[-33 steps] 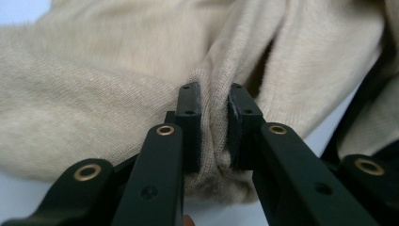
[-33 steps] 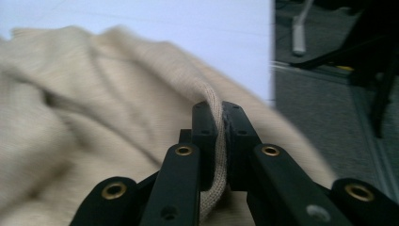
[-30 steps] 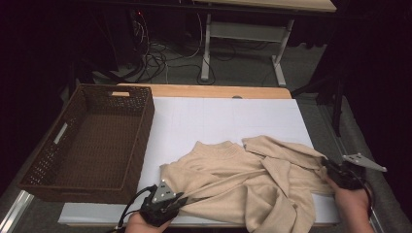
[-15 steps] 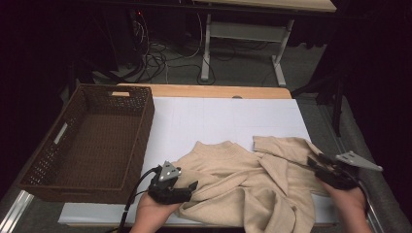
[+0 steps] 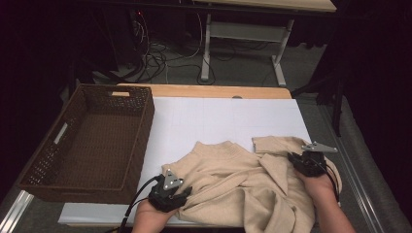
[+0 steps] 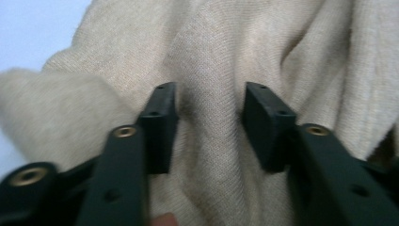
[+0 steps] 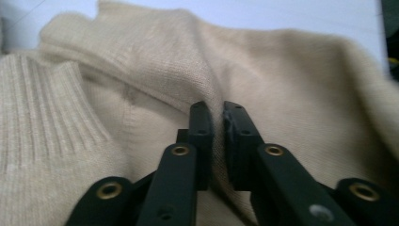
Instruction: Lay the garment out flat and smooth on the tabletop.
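Note:
A beige knit sweater [image 5: 243, 187] lies crumpled on the white mat, near the table's front right. My left gripper [image 5: 187, 193] is at the sweater's front left edge. In the left gripper view its jaws [image 6: 209, 101] stand apart with a ridge of sweater [image 6: 211, 56] between the pads; they have just been closing. My right gripper [image 5: 292, 158] rests on the sweater's right side. Its jaws [image 7: 217, 110] have just closed and pinch a thin fold of the sweater [image 7: 282, 70].
A brown wicker basket [image 5: 141, 141], nothing in it, stands at the left on the table. The white mat [image 5: 218, 116] lies bare behind the sweater, with the wooden table edge [image 5: 204, 91] beyond it. Cables and desk legs [image 5: 206, 48] are on the floor behind.
My right gripper has moved left across the sweater, opened, and shut on a fold. The left gripper shifted slightly right onto the sweater's edge, with its jaws opening and then narrowing.

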`<state>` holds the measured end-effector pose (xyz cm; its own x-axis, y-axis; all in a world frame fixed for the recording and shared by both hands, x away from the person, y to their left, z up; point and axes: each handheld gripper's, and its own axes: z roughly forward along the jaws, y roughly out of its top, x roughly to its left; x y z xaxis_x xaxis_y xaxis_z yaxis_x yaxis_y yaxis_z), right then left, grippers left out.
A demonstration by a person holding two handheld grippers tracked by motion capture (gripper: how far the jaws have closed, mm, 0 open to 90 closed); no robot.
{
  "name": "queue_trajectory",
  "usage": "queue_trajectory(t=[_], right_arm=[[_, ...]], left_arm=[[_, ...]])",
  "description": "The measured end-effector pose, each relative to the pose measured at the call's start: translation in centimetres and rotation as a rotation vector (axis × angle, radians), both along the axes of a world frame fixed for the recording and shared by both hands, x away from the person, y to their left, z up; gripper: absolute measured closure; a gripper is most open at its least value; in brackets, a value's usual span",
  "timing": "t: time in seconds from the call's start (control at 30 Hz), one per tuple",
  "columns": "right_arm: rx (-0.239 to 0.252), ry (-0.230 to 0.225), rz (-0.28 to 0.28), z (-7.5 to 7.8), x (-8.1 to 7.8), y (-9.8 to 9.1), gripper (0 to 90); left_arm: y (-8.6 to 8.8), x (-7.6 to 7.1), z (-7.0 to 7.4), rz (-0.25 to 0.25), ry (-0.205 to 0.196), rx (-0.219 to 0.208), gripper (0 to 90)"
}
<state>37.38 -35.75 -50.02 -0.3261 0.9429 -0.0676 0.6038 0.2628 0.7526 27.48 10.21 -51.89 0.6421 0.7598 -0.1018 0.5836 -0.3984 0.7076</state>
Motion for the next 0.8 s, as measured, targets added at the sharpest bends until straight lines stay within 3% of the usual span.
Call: queue_trajectory(t=[0.1, 0.17, 0.3, 0.37, 0.43, 0.53, 0.6, 0.7, 0.8], right_arm=[[0.035, -0.036, -0.041, 0.6, -0.6, -1.5, 84.2], [0.034, -0.071, -0.113, 1.1, -1.6, -4.0, 84.2], [0.054, -0.103, -0.249, 1.1, -3.7, -8.8, 84.0], [0.064, -0.102, -0.289, 0.9, -4.5, -10.6, 83.4], [0.081, -0.104, -0.314, 0.8, -5.3, -11.7, 81.2], [0.104, -0.12, -0.276, 1.3, -6.1, -11.3, 66.9], [0.12, -0.151, -0.234, 2.1, -6.3, -10.3, 57.8], [0.127, -0.184, -0.171, 2.9, -6.2, -8.5, 55.3], [0.131, -0.161, -0.055, 3.0, -4.9, -4.9, 56.8]], left_arm=[[0.3, -0.1, 0.1, 0.029, 0.011, -0.011, 58.6], [0.3, -0.2, 0.3, 0.05, 0.018, 0.003, 44.9], [0.7, 0.0, 0.4, 0.077, 0.015, 0.01, 33.1], [0.8, 0.1, 0.3, 0.088, 0.016, 0.0, 29.1], [0.5, 0.2, 0.2, 0.1, 0.011, 0.019, 21.5], [0.1, 0.2, 0.0, 0.128, 0.012, 0.057, 12.3], [0.0, 0.2, 0.1, 0.155, 0.037, 0.069, 8.4], [0.0, 0.1, 0.1, 0.162, 0.042, 0.08, 8.1], [-0.1, -0.2, 0.1, 0.148, 0.035, 0.08, 13.4]])
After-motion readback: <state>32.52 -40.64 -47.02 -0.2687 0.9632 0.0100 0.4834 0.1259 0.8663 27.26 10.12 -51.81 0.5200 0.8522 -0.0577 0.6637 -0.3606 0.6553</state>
